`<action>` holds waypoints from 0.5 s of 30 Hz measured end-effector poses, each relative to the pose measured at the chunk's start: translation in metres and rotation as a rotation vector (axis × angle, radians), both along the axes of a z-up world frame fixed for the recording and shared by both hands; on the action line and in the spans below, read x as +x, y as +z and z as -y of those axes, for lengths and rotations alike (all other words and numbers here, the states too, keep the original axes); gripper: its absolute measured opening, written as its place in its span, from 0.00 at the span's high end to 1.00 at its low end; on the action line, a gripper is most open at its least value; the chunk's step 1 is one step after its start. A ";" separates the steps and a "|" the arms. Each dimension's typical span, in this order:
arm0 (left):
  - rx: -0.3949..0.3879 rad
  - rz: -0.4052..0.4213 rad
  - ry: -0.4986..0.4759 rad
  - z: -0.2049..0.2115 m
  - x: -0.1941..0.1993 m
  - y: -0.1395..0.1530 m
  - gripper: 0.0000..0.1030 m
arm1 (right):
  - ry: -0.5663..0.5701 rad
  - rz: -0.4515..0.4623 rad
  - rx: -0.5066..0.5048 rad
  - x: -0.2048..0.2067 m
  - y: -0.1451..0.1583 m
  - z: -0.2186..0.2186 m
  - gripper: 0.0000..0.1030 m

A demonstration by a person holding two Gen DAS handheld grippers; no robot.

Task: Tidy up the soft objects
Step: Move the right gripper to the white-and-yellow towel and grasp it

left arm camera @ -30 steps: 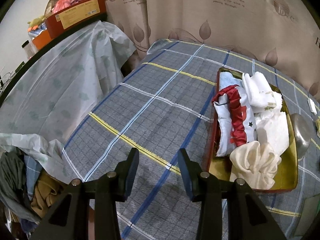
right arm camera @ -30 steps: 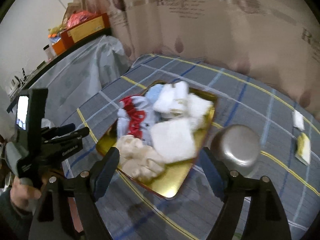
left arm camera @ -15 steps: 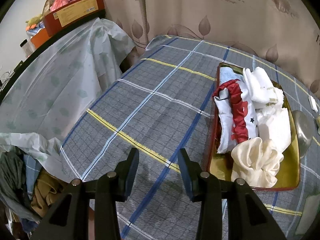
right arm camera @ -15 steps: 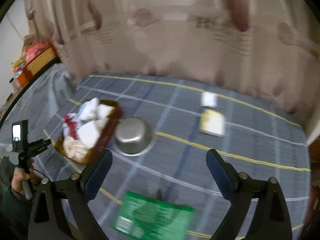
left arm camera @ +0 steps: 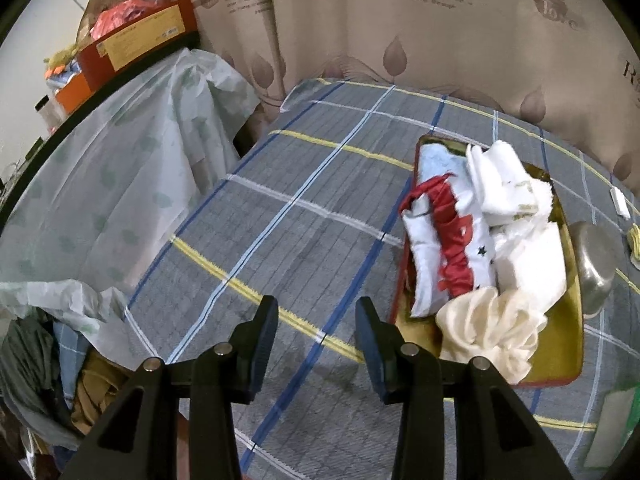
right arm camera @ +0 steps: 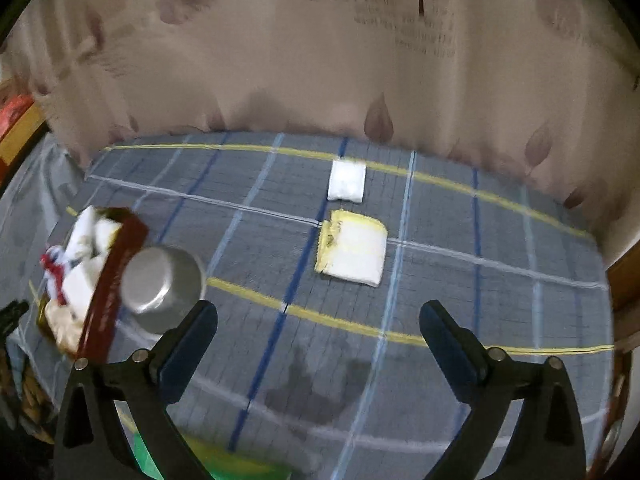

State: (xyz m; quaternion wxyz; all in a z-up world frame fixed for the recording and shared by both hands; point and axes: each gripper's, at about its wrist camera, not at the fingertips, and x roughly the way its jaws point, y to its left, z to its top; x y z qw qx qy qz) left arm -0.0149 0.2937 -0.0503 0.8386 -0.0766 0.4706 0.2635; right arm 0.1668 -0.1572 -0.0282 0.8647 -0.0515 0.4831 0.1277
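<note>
A gold tray with a red rim (left arm camera: 572, 344) lies on the checked tablecloth, holding a cream cloth (left arm camera: 492, 328), a red-and-white cloth (left arm camera: 448, 252), white towels (left arm camera: 504, 184) and a light blue cloth (left arm camera: 438, 160). My left gripper (left arm camera: 316, 328) hangs open to the left of the tray, nothing between its fingers. In the right wrist view the tray (right arm camera: 116, 280) is at the left edge. Ahead lie a yellow-edged white folded cloth (right arm camera: 354, 252) and a smaller white folded cloth (right arm camera: 347, 180). My right gripper (right arm camera: 320, 344) hovers in front of them, its jaws opening with nothing between them.
An upturned steel bowl (right arm camera: 160, 280) stands right beside the tray. A green packet (right arm camera: 208, 460) lies at the near edge. A curtain (left arm camera: 440, 40) backs the table. Plastic-covered furniture (left arm camera: 100, 180) with boxes (left arm camera: 136, 40) stands left; a clothes pile (left arm camera: 40, 360) lies below it.
My right gripper has swept right, away from the tray, to face the two folded cloths, and its jaws have spread wider. The left gripper has stayed put.
</note>
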 end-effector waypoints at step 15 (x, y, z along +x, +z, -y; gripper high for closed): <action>0.000 -0.002 -0.193 0.067 0.077 0.035 0.60 | -0.125 -0.088 0.005 0.096 -0.091 0.008 0.03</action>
